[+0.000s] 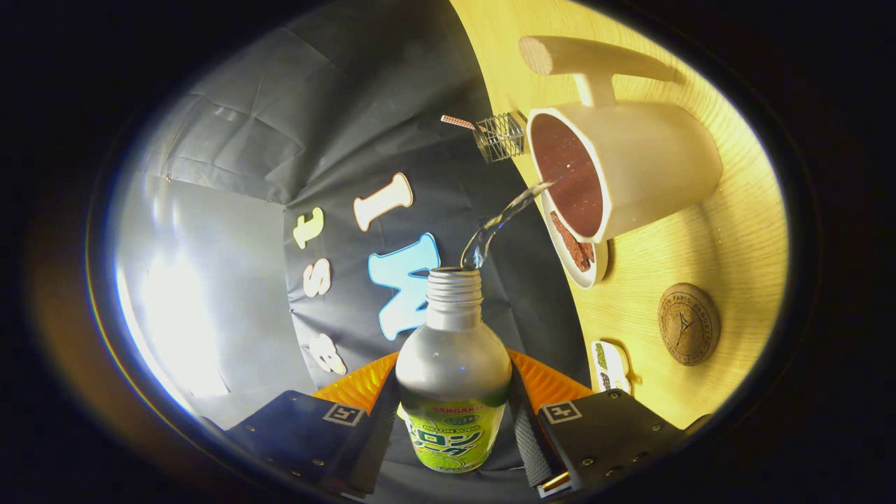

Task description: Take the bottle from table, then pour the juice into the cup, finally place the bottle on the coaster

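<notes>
Gripper view: fingers (453, 420) clamping pouring bottle (453, 364)

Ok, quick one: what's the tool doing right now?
Tool: closed on the bottle, both fingers pressing its sides, tipped and pouring into the cup.

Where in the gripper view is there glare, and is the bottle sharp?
Gripper view: strong white glare on the booth wall beside the jaws; the bottle held between them is sharp; the stream into the cup is blurred; the table curves from fisheye distortion.
</notes>
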Demonstrator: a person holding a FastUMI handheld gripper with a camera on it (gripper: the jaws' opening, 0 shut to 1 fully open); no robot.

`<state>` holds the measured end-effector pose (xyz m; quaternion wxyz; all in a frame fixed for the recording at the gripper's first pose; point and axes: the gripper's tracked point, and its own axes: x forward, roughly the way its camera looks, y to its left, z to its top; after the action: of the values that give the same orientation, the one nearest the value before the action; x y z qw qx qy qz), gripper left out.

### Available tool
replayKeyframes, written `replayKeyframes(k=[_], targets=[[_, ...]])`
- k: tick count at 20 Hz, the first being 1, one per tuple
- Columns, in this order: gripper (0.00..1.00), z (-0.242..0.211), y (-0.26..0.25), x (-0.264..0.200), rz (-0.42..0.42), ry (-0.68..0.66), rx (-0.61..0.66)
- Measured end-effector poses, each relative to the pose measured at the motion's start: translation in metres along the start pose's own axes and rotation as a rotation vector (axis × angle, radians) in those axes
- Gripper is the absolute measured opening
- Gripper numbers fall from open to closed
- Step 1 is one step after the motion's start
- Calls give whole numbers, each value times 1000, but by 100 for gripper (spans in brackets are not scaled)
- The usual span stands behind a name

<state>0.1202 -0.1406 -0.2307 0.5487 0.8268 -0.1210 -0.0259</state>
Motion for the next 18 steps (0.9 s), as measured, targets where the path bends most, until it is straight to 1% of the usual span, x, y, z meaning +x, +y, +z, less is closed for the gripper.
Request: replayKeyframes(k=[10, 18], targets=[[76, 4, 5, 5, 7, -16, 43], [77, 20, 7, 6, 1, -73, 128]])
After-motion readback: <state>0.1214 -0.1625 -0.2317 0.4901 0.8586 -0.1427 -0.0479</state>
